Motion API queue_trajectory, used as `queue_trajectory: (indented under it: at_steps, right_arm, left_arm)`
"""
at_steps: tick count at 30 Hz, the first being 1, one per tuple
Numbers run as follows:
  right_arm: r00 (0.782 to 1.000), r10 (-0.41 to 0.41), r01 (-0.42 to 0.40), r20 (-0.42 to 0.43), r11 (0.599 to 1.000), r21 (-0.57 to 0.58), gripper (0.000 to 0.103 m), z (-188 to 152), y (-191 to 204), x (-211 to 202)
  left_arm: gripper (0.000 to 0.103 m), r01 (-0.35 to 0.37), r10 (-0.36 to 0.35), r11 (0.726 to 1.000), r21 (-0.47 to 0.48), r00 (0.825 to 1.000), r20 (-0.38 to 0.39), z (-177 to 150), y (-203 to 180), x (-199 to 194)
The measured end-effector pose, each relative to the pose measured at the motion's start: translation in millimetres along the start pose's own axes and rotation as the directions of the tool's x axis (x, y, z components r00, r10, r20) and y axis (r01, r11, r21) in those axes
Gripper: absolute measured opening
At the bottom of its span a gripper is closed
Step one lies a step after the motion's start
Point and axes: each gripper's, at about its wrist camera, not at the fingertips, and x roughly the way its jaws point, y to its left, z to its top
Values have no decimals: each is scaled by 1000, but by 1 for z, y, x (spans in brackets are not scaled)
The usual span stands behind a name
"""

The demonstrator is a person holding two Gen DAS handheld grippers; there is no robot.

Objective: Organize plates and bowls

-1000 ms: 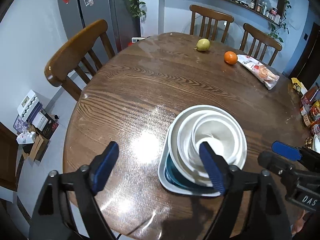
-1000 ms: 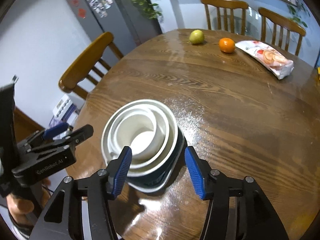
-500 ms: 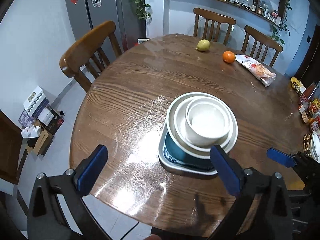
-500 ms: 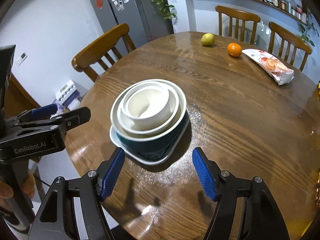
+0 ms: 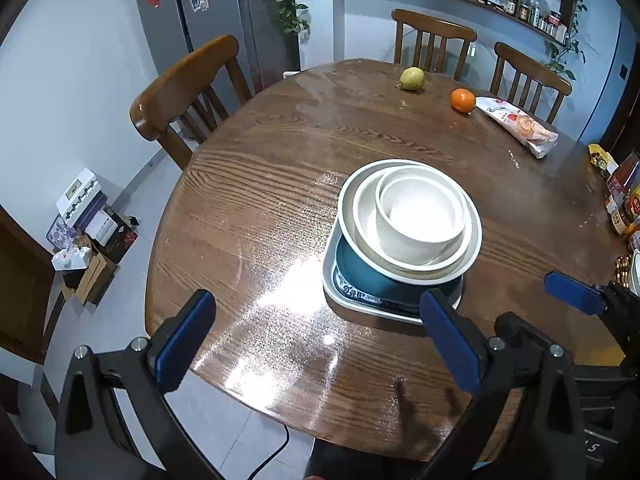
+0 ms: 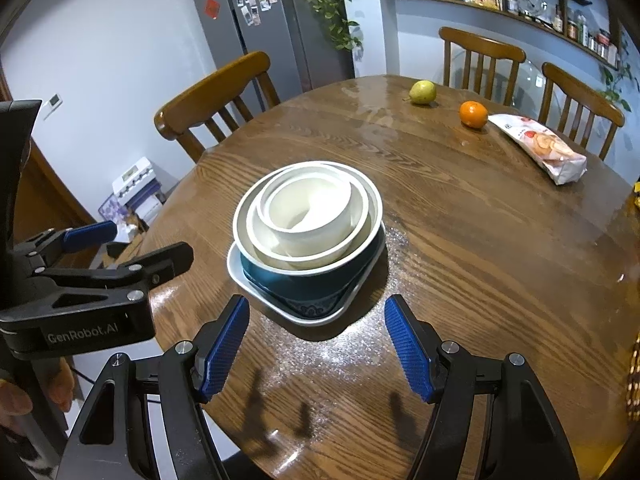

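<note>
Two views checked in turn. Left wrist: left gripper (image 5: 316,340) spread fully wide, empty, drawn back from the nested stack (image 5: 404,236) near the round table (image 5: 248,184) edge; earlier its right pad overlapped the bowls. Right wrist: right gripper (image 6: 318,348) moderately open, empty, likewise backed off; square plate (image 6: 304,314) at bottom, bowls inside. Stacking judged complete.

Count: 3 white bowls (image 6: 308,212) nested, 1 teal bowl (image 6: 304,280) under them, 1 plate (image 6: 296,314) at the bottom. 1 pear (image 6: 422,92), 1 orange (image 6: 473,114), 1 snack bag (image 6: 540,146). 3 chairs (image 6: 216,96). 2 grippers (image 6: 316,346).
</note>
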Motion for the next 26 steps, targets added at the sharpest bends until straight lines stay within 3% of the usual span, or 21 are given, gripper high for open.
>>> queue_trajectory:
  at_steps: [26]
  right_arm:
    - [1000,13,-13,-1,1000,19,71,4,-2,0]
  left_arm:
    - [102,-16,16,1000,-12,1000,-11,-2,3,4]
